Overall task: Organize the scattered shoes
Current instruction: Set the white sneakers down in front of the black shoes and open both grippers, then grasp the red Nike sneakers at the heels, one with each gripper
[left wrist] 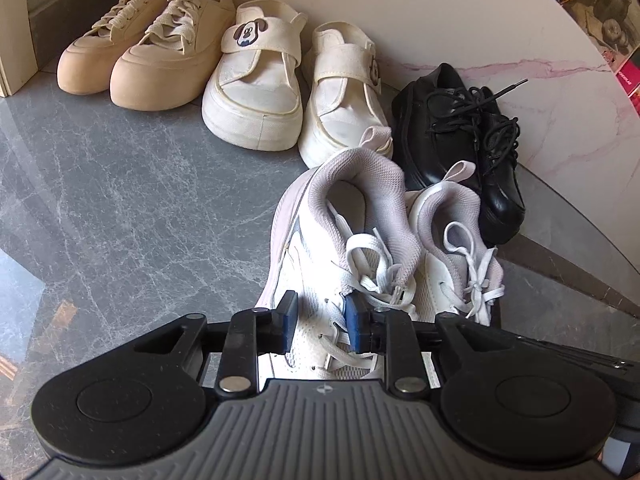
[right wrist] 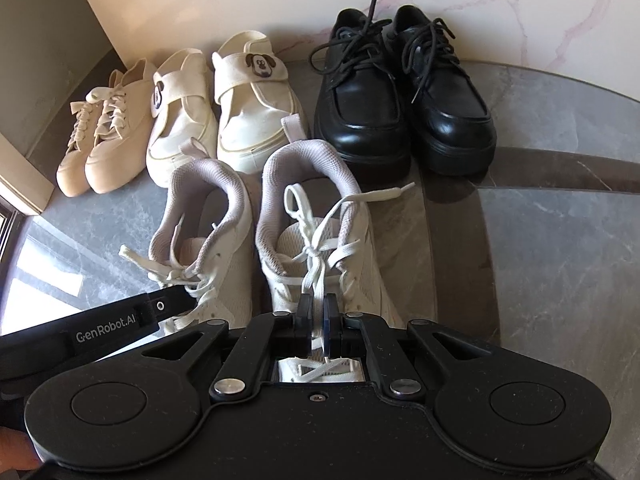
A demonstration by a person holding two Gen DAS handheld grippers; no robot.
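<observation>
**Ana:** Nearest the lens, the left gripper (left wrist: 320, 320) hangs over the left white sneaker (left wrist: 320, 248), its blue pads apart with the laced upper between them. Whether the pads actually press the fabric, I can't tell from this angle.

**Ben:** And the right gripper (right wrist: 316, 320)? Its jaws are nearly pressed together, pinching a white lace (right wrist: 316, 280) of the right white sneaker (right wrist: 320, 220).

**Ana:** Both sneakers sit side by side on the grey marble floor (left wrist: 120, 200), heels pointing away from the cameras (grey-lined collars gaping open).

**Ben:** Beyond them, a row along the pale wall (right wrist: 280, 0). Far left, the beige platform pair (left wrist: 136, 48), toes towards us, laces tied.

**Ana:** Right of those, the cream strap shoes (left wrist: 296, 92) with a dog-face patch on each strap. The left sneaker's heel comes just up to the toe of the right-hand one.

**Ben:** Furthest right, the black leather lace-ups (right wrist: 404, 96), standing together against the pink-veined marble, one lace end sticking up.

**Ana:** In the right wrist view, the left gripper's black arm (right wrist: 100, 328) crosses in from the left edge, reaching to the left sneaker's laces.
</observation>
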